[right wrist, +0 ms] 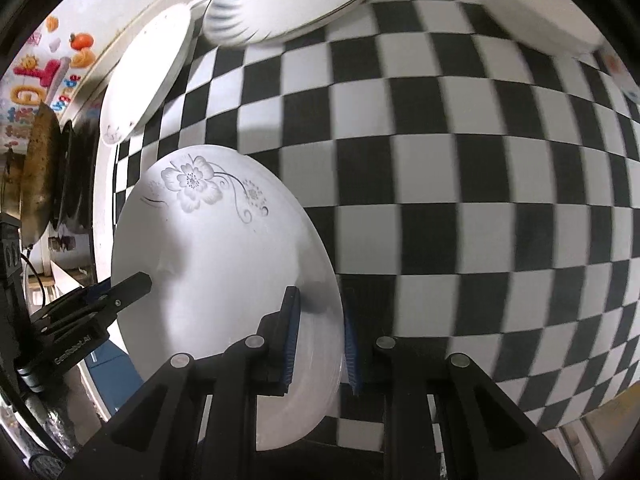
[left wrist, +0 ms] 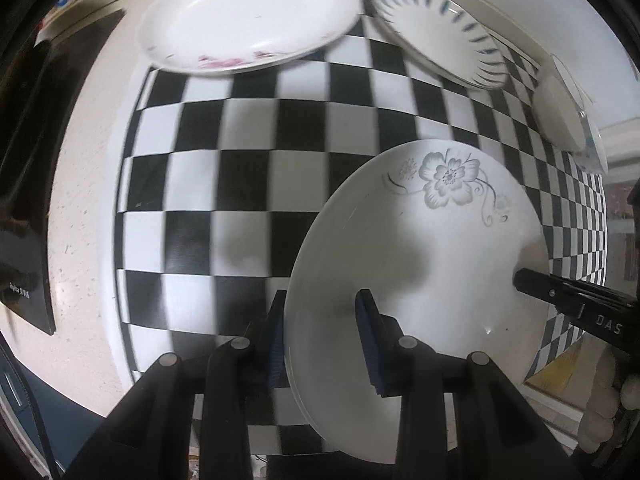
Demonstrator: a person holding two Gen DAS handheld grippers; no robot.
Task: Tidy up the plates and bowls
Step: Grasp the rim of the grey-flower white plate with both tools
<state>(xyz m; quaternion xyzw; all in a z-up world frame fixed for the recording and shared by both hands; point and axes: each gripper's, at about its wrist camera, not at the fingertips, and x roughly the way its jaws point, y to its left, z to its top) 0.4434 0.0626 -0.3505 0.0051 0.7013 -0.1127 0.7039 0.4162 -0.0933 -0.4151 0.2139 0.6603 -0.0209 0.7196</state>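
Two grippers pinch one grey-flower plate [left wrist: 420, 248] by opposite rims: left gripper [left wrist: 322, 340] clamped near edge, right gripper [right wrist: 320, 340] clamped on rim. Plate above checkered cloth [left wrist: 240, 184]. Risk: shallow rim grips, uneven pull, plate slips, chips; other plates [left wrist: 248, 20] ahead

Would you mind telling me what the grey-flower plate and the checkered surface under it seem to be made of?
The grey-flower plate looks like glazed ceramic, perhaps porcelain: smooth white, with small bright glints and a printed flower. The checkered surface looks like a thin printed mat, possibly vinyl, faintly sheened; blur leaves that open.
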